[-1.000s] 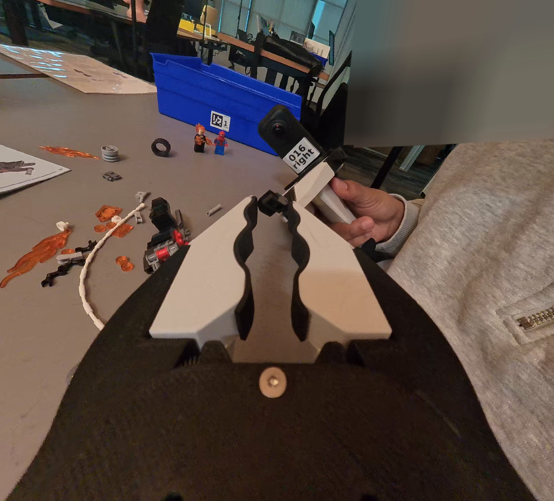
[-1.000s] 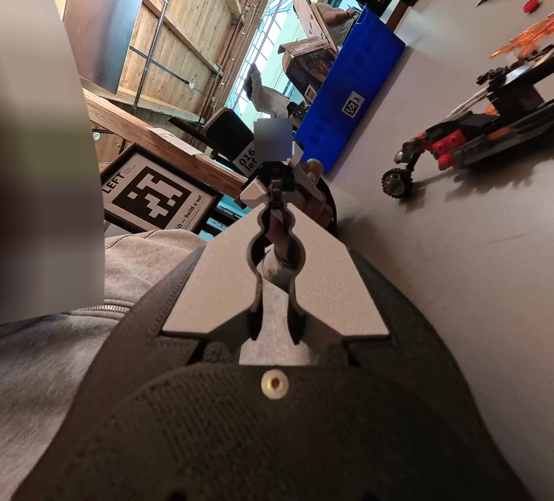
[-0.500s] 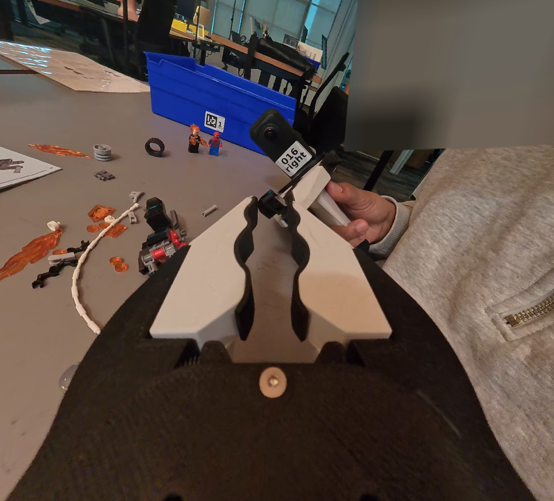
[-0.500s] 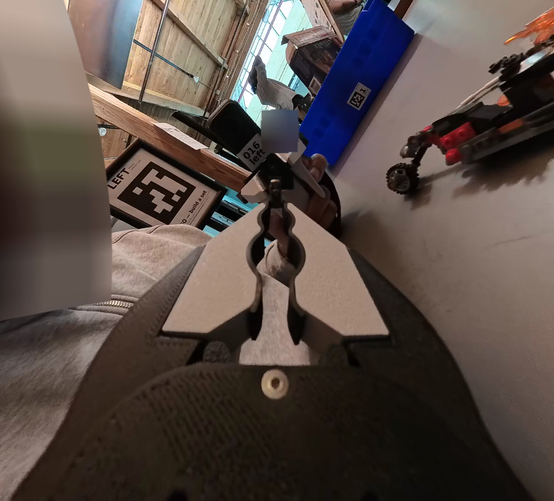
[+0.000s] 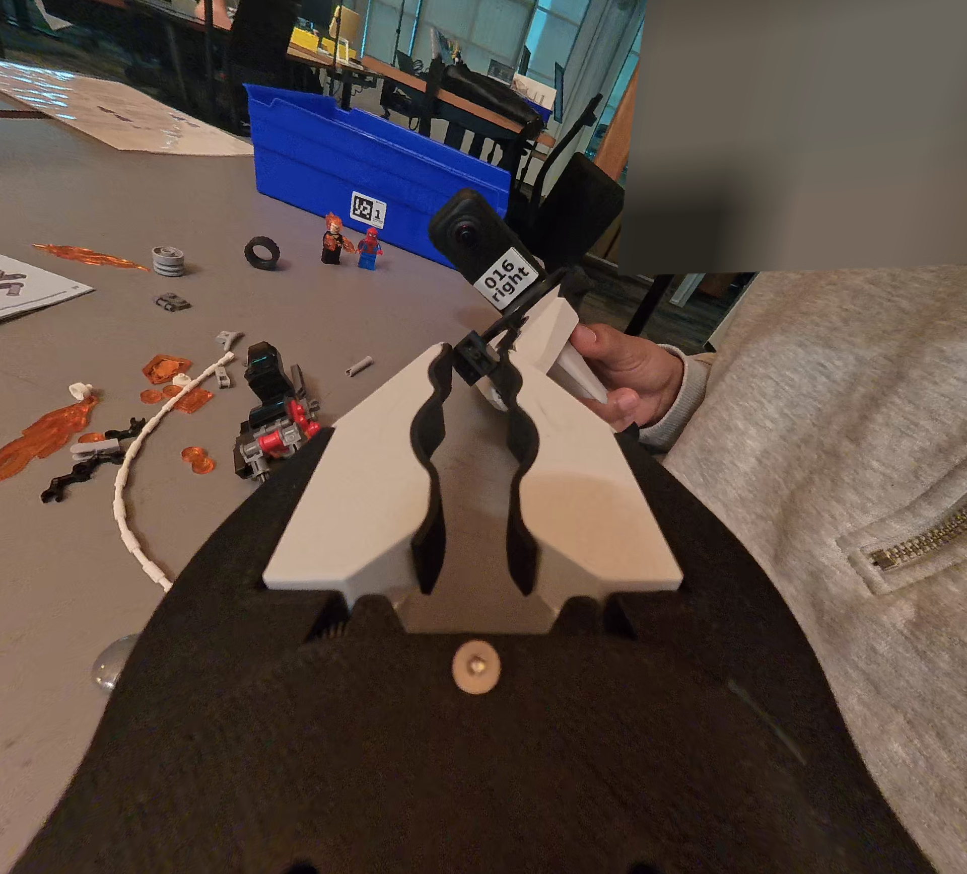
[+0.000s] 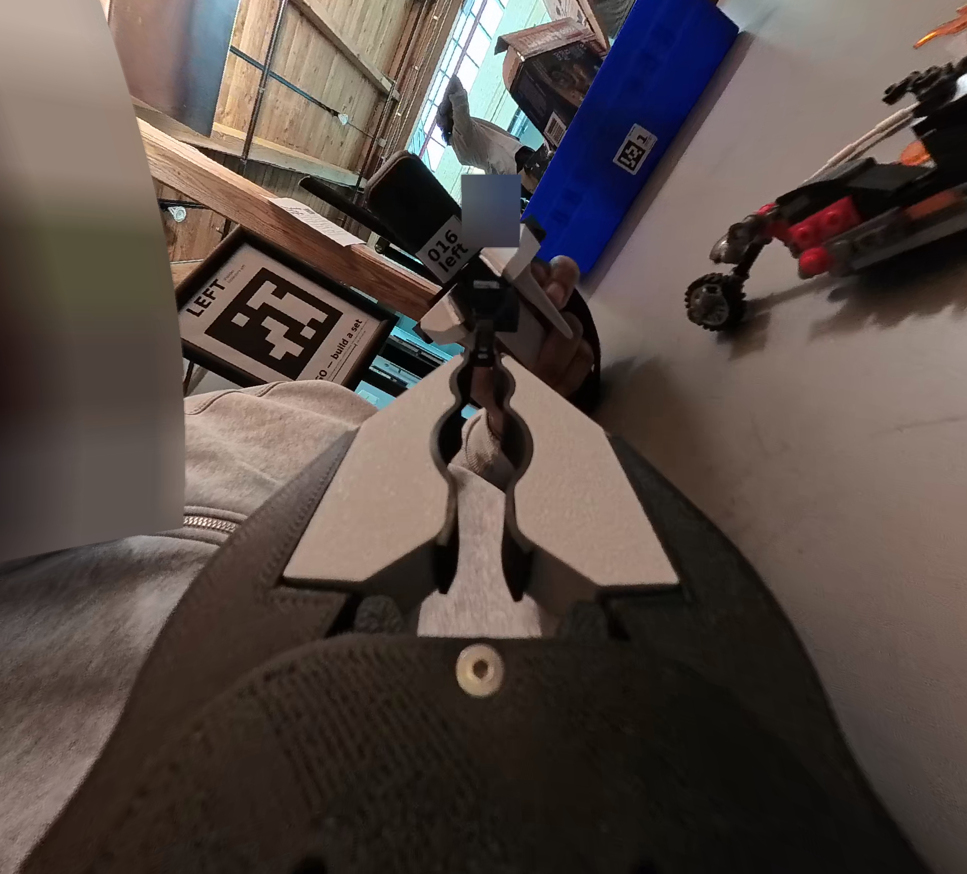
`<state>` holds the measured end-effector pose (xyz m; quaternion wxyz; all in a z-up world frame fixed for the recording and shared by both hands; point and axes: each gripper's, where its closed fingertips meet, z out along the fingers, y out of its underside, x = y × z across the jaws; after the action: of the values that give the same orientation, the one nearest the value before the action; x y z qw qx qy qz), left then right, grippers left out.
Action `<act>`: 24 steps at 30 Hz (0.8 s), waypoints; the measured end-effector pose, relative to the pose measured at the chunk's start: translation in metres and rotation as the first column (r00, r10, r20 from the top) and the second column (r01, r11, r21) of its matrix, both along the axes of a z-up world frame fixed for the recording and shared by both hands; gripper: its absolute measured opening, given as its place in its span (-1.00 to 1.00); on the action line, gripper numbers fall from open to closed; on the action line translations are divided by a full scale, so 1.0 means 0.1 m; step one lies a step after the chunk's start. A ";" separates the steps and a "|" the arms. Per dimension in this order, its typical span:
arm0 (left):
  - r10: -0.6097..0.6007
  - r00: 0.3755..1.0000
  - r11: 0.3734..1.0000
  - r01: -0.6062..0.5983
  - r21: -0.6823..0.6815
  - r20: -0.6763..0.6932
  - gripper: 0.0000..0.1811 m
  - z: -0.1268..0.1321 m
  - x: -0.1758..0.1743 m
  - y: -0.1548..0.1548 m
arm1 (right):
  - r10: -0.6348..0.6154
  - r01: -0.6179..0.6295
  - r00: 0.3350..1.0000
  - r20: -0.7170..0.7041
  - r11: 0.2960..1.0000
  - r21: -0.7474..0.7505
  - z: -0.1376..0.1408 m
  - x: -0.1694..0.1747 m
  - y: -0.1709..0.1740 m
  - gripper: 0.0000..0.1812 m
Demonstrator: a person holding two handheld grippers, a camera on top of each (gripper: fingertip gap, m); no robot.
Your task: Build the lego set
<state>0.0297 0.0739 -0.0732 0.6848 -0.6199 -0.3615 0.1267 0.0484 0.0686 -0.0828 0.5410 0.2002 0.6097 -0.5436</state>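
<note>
My left gripper (image 5: 473, 367) pinches a small black brick (image 5: 475, 361) at its fingertips, and my right gripper (image 6: 484, 363) is pressed shut on a thin black piece (image 6: 483, 344) whose far end meets that brick; the two tools stay tip to tip above the table edge, as half a second ago. My right hand (image 5: 625, 375) keeps its grip on the white handle. Compared with a second ago, the left view has drifted a little, so the loose parts sit slightly lower and further left in it, yet nothing on the grey table (image 5: 314, 310) has itself moved. Nearest lies the half-built motorcycle (image 5: 274, 417), its front wheel (image 6: 714, 300) on the tabletop, beside the white chain (image 5: 137, 472) and orange flame pieces (image 5: 44, 433). Further off are a loose tyre (image 5: 261, 252), a grey wheel hub (image 5: 168, 260) and two minifigures (image 5: 351, 246), standing just before the blue bin (image 5: 335, 163).
</note>
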 end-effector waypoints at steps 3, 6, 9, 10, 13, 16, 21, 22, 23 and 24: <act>0.000 1.000 1.000 0.000 0.003 0.002 -0.82 0.00 0.00 0.00 | -0.003 0.003 1.000 0.007 1.000 -0.004 0.01 -0.01 0.00 -0.96; 0.004 1.000 1.000 -0.004 0.005 0.000 -0.78 0.01 0.00 -0.01 | -0.032 0.033 0.999 0.028 0.999 -0.025 0.04 -0.07 0.01 -0.95; -0.001 1.000 1.000 0.001 0.009 -0.006 -0.75 0.02 0.01 0.00 | -0.063 0.066 0.995 0.076 0.997 -0.048 0.07 -0.16 0.03 -0.95; -0.006 1.000 1.000 0.006 0.007 -0.008 -0.75 0.02 0.01 0.01 | -0.068 0.073 0.994 0.089 0.996 -0.052 0.08 -0.18 0.04 -0.95; -0.013 1.000 1.000 0.012 -0.013 -0.016 -0.74 0.01 0.02 0.04 | -0.077 0.082 0.992 0.097 0.995 -0.048 0.07 -0.20 0.04 -0.95; -0.011 0.999 0.999 0.009 -0.050 -0.038 -0.74 0.01 0.04 0.07 | -0.073 0.076 0.994 0.086 0.996 -0.039 0.06 -0.17 0.01 -0.95; 0.003 0.998 0.993 -0.010 -0.116 -0.060 -0.74 -0.02 0.05 0.12 | -0.055 0.060 0.994 0.098 0.997 -0.044 0.07 -0.13 -0.03 -0.95; 0.008 0.998 0.992 -0.015 -0.123 -0.061 -0.74 -0.02 0.05 0.12 | -0.051 0.056 0.994 0.097 0.998 -0.043 0.07 -0.12 -0.04 -0.95; 0.013 0.998 0.992 -0.021 -0.128 -0.060 -0.75 -0.03 0.04 0.12 | -0.046 0.050 0.995 0.094 0.998 -0.042 0.07 -0.11 -0.04 -0.95; 0.020 0.998 0.991 -0.027 -0.132 -0.056 -0.79 -0.04 0.03 0.12 | -0.040 0.044 0.995 0.089 0.998 -0.041 0.06 -0.09 -0.05 -0.95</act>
<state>0.0329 0.0856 -0.0769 0.6500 -0.6561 -0.3409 0.1754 0.0391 0.0639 -0.0766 0.5601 0.2254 0.5691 -0.5583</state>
